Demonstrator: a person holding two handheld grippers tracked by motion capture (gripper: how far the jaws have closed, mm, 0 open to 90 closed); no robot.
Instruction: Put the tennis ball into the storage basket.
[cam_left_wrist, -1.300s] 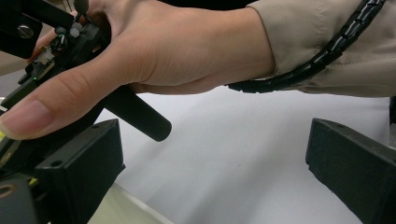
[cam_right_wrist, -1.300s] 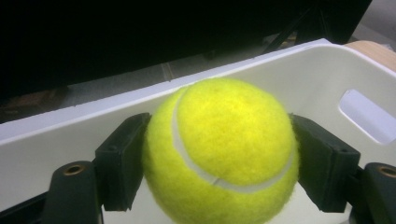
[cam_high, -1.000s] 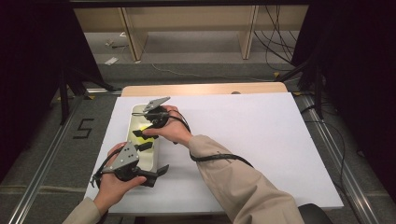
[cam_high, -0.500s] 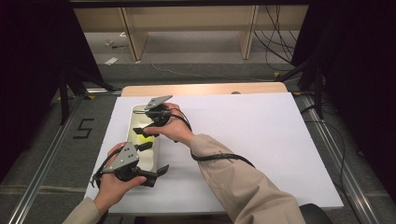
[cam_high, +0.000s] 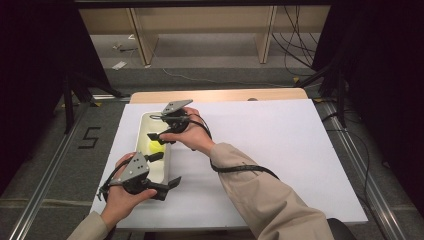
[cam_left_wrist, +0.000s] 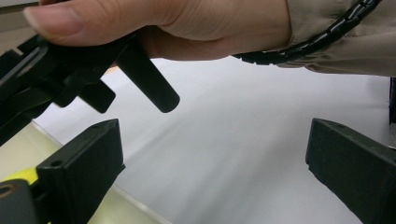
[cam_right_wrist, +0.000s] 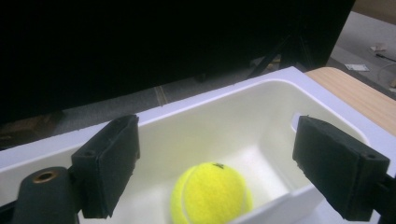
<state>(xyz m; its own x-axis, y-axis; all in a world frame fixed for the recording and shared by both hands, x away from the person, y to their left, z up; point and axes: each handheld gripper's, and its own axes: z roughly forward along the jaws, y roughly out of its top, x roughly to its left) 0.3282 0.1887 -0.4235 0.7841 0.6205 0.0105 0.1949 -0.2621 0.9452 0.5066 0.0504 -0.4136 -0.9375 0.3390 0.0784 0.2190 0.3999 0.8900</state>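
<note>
A yellow tennis ball (cam_high: 154, 146) (cam_right_wrist: 211, 191) lies in a long white bin (cam_high: 141, 125) (cam_right_wrist: 224, 93) at the table's left. My right gripper (cam_high: 158, 139) (cam_right_wrist: 217, 123) hovers over the bin, its jaws open and wide of the ball, touching nothing. My left gripper (cam_high: 165, 170) (cam_left_wrist: 210, 140) stands open at the bin's near end, one jaw over the bin's inside and the other over the table. The bin's right wall (cam_left_wrist: 135, 205) runs between those jaws. In the left gripper view the person's right hand (cam_left_wrist: 187, 23) and its gripper cross the top.
A white sheet (cam_high: 280, 150) covers the table, with a strip of bare wood (cam_high: 225, 95) along its far edge. A wooden shelf frame (cam_high: 200, 30) stands beyond on the floor. Cables (cam_high: 300, 30) lie at the far right, and metal rails (cam_high: 45, 190) flank the table.
Both hands have hardly moved. The ball shows a little more fully under the right gripper than a second ago.
</note>
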